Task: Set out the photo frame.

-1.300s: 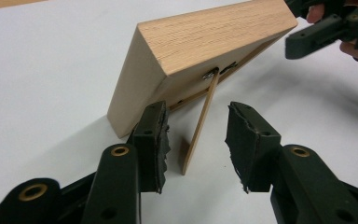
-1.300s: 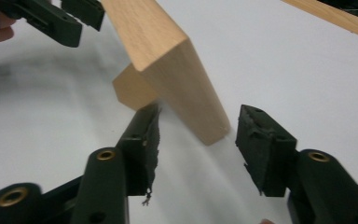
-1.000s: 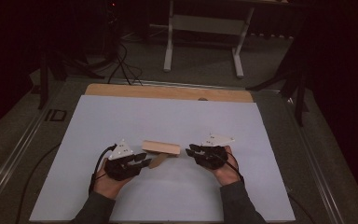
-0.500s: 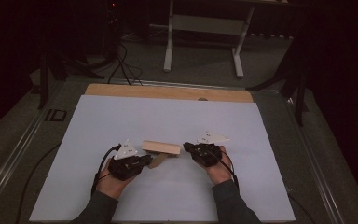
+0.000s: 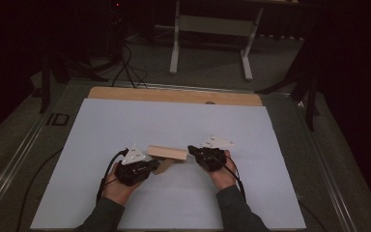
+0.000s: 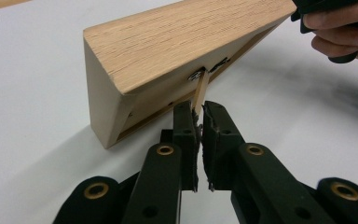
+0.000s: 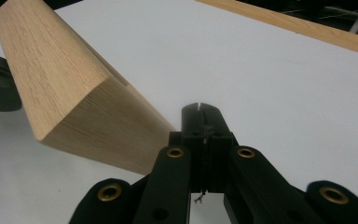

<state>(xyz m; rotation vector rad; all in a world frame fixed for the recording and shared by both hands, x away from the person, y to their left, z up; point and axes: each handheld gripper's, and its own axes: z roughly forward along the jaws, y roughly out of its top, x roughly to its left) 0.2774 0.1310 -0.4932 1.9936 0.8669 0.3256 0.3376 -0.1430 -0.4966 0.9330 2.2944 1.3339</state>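
Pinching thin wooden strut (image 6: pixel 200 91) behind oak frame (image 6: pixel 177 56) with left gripper (image 6: pixel 199 116), jaws just closing | right gripper (image 7: pixel 200 108) closed empty beside frame | next: likely swing strut outward, steadying frame.

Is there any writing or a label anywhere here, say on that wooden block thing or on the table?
"ID": pale letters on the dark grey table border, left of the white sheet.
The wooden piece bears no writing, only grain.
The grey three-cornered plates on the left gripper and the right gripper carry dark marks too small to read.
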